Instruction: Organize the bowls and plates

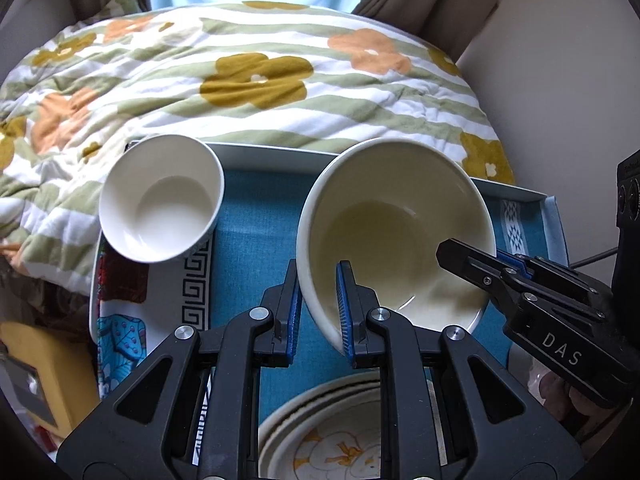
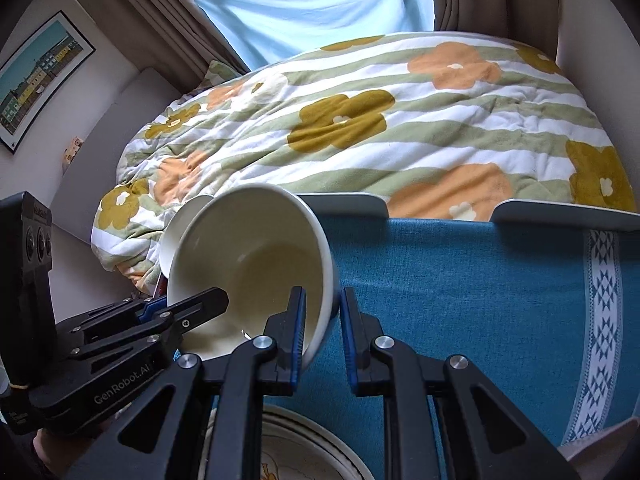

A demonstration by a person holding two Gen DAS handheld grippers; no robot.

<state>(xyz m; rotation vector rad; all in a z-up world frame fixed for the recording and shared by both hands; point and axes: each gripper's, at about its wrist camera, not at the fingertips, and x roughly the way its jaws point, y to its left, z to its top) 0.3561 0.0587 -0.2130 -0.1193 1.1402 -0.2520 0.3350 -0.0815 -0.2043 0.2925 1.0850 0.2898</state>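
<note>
A large cream bowl (image 1: 396, 236) is tilted above the blue cloth. My left gripper (image 1: 318, 312) is shut on its near-left rim. My right gripper (image 2: 323, 334) is shut on its right rim; the same cream bowl (image 2: 256, 264) fills the middle of the right wrist view. The right gripper also shows in the left wrist view (image 1: 496, 268), and the left gripper in the right wrist view (image 2: 188, 310). A smaller white bowl (image 1: 162, 198) stands at the left on a patterned plate (image 1: 128, 312). Stacked plates with a flower motif (image 1: 332, 432) lie below the grippers.
A white tray (image 1: 516, 194) lined with a blue cloth (image 2: 460, 280) holds the dishes. Behind it lies a flowered, striped quilt (image 1: 256, 76) on a bed. A framed picture (image 2: 40, 76) hangs on the left wall.
</note>
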